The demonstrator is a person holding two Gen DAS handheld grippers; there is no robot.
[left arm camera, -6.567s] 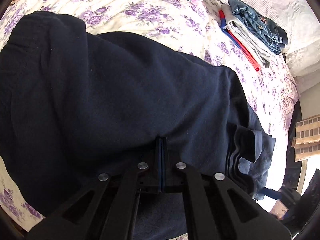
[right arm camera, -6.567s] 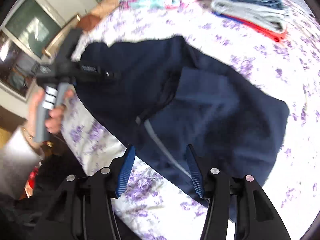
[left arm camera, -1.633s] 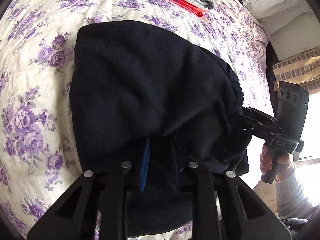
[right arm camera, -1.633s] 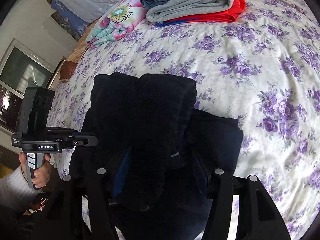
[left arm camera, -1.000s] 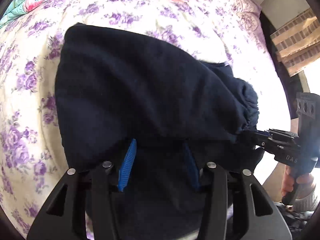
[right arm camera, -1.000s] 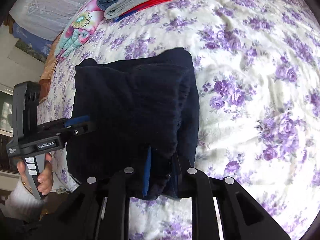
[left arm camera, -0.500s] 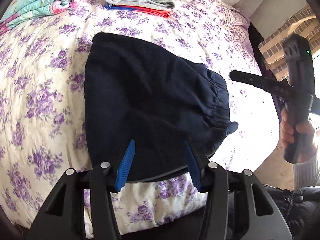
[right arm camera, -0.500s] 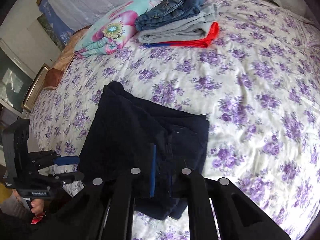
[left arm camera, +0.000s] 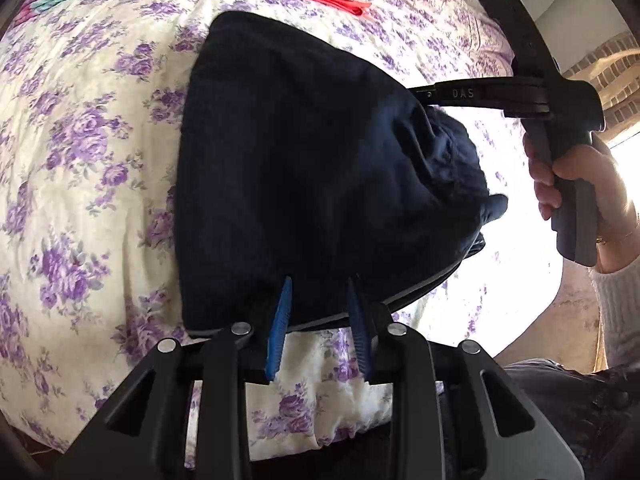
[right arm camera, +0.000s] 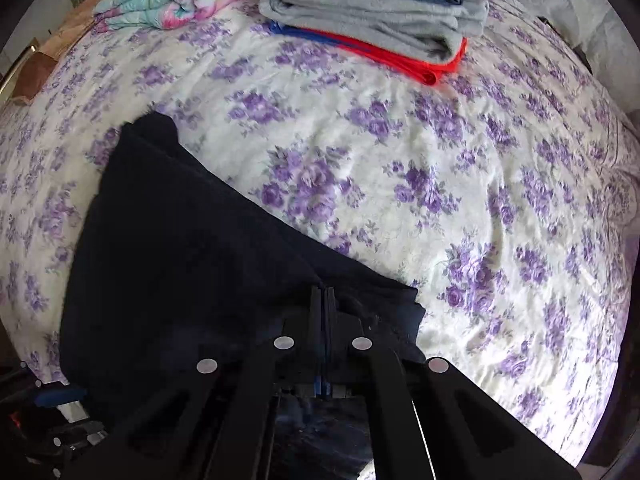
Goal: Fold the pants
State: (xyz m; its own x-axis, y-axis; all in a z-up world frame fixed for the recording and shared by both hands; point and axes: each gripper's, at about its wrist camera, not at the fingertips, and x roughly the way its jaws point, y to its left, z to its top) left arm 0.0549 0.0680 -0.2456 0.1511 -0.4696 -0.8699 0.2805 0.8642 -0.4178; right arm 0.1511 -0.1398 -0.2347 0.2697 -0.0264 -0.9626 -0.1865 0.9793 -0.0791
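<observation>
The folded navy pants lie on my floral bedspread, well short of the stacked clothes. My left gripper hovers at their near edge, jaws just narrowing, clamping nothing. My right gripper, pads together, seemingly holds no cloth.

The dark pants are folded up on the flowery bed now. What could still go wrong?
1. The folded pants lie close to the edge of the bed; one corner pokes out toward that edge. A nudge might slide them off.
2. The right tongs are shut just over the pants and may be snagging the cloth, so lifting away could pull the fold open.
3. The left tongs, jaws just closing, hover at the near edge and might bump it.
</observation>
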